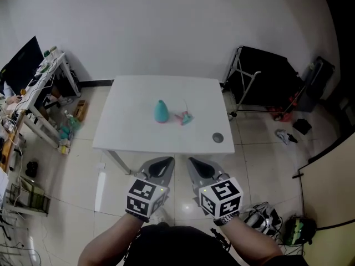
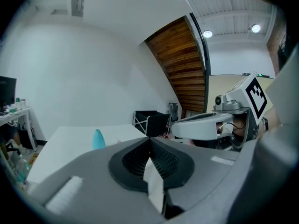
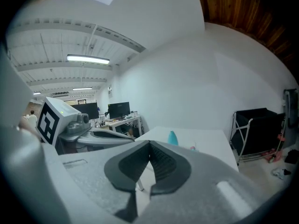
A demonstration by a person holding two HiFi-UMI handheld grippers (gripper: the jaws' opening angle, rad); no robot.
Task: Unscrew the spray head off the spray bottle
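Observation:
A teal spray bottle (image 1: 161,111) stands upright near the middle of the white table (image 1: 127,132). Just right of it lies a pink and teal spray head (image 1: 184,117), apart from the bottle. The same bottle (image 2: 98,139) shows small in the left gripper view, and the bottle (image 3: 173,137) shows again in the right gripper view, far ahead of both grippers. My left gripper (image 1: 161,164) and right gripper (image 1: 198,165) hang side by side over the floor in front of the table's near edge. Both are shut with nothing between their jaws.
A small dark round object (image 1: 217,138) lies near the table's front right corner. A black cart (image 1: 266,79) stands to the right, and a cluttered desk (image 1: 39,79) with a monitor to the left. A white strip (image 1: 100,190) lies on the floor beside the table leg.

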